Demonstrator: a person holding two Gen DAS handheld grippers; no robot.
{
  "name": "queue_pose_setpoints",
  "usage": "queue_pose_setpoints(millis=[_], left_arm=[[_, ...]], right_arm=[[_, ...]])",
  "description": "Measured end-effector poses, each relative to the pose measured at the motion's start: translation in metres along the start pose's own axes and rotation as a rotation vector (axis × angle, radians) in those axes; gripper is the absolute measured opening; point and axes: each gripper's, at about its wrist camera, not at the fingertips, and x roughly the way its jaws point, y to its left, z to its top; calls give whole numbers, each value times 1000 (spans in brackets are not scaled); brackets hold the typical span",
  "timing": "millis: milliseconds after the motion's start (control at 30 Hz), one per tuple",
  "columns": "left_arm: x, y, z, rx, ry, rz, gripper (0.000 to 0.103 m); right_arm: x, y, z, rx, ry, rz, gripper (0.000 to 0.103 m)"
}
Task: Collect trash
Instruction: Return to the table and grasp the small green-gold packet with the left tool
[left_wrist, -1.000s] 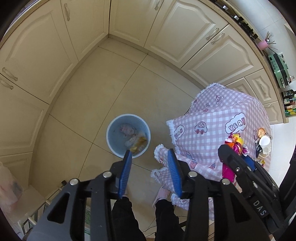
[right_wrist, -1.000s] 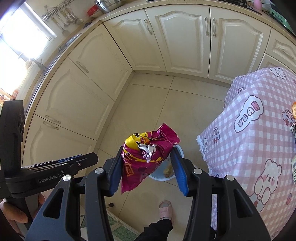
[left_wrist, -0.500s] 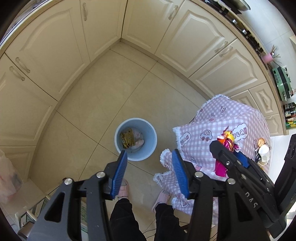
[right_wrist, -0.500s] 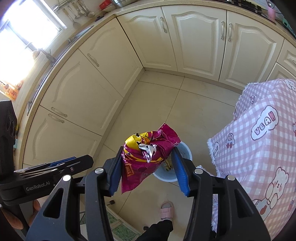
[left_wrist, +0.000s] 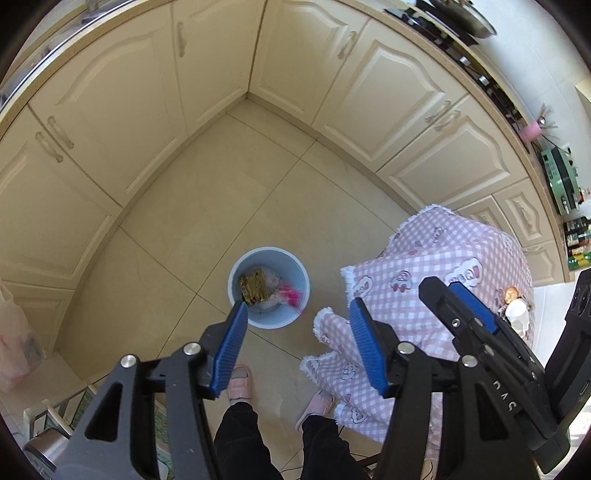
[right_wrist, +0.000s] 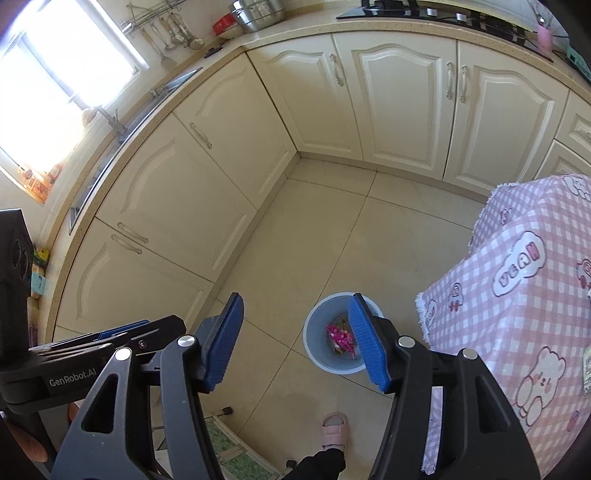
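floor bin (right_wrist: 314, 354) below right hand-held gripper (right_wrist: 295, 341)

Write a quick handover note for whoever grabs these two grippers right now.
Left gripper: open, empty, above the floor near the bin.
Right gripper: open, empty, high over the blue trash bin.
Magenta snack wrapper lies in the bin with a gold packet.
Done: those pieces are binned.
Left: items remain on the pink checked tablecloth, including something white; check them for trash.
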Motion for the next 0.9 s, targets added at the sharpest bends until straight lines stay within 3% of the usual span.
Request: queue_pose_setpoints(millis=[233,433,567,733,900], left_arm=[[2,-83,-16,92,-3,-29,57],[24,-193,-47,225,32,-87,58],[52,-275,-86,323,92,-130,59],[92,-353,-135,417,166,-150,59],[130,-395,-170,456,228,-116,59]], right_arm=[[-52,-67,-7,69,-71,-48,57],[-115,-159,-27,156,-140,-138,57],[-157,-221,-45,198,-171,-223,57],[-187,-300,-74,255,-152,-309,57],[-189,-354,-100,290,-99,-331,57]])
